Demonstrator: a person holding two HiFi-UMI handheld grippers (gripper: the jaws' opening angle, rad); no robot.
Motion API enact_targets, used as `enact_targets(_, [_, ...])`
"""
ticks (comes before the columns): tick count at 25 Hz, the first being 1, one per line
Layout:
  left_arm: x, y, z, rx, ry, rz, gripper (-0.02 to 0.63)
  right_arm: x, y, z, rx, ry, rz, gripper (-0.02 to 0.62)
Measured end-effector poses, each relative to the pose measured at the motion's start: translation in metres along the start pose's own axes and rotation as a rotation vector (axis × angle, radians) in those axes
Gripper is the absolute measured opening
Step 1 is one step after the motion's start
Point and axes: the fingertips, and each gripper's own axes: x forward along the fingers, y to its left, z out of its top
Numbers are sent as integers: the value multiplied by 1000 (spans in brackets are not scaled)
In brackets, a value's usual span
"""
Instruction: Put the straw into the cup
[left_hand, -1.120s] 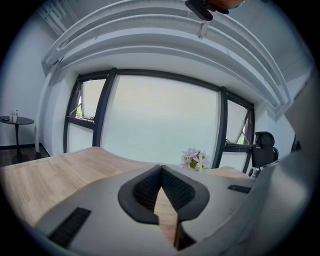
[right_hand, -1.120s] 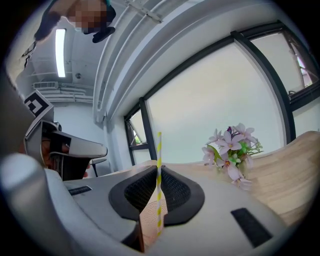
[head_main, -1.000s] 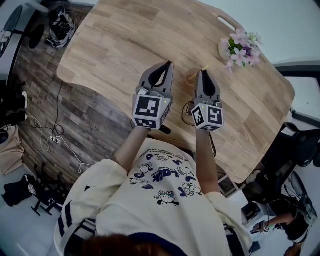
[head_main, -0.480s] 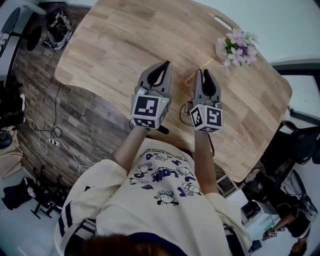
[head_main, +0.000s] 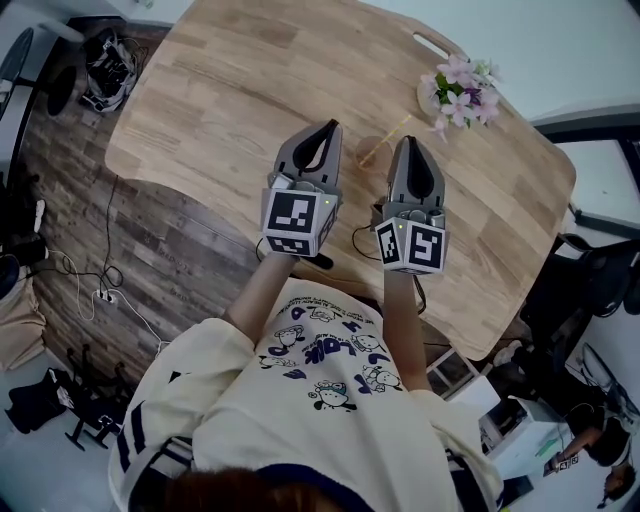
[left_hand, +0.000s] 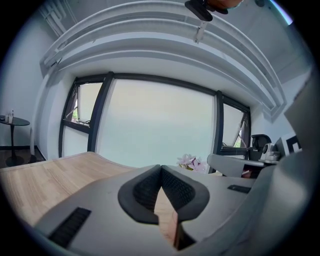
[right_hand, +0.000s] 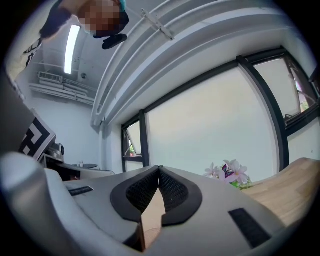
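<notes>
Yellow straw (head_main: 386, 140) between left gripper (head_main: 332, 127), right gripper (head_main: 405, 143)

Open tabletop (head_main: 220, 90) at left; cup (head_main: 372, 152) and flowers (head_main: 458, 88) stand ahead at right

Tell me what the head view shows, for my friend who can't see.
A person holds the left gripper and right gripper, both shut and empty, over a wooden table. Just past their tips are a clear cup and a yellow straw; pink flowers stand at the far right.
</notes>
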Motion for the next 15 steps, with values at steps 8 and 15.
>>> enact_targets(8, [3,-17,9,32,-22,-38,32,-12,-1,7,28,-15,-17,20])
enact_targets(15, [5,-26,13,53,-31,-61,32,-16,-2,12,32,-21,-35,18])
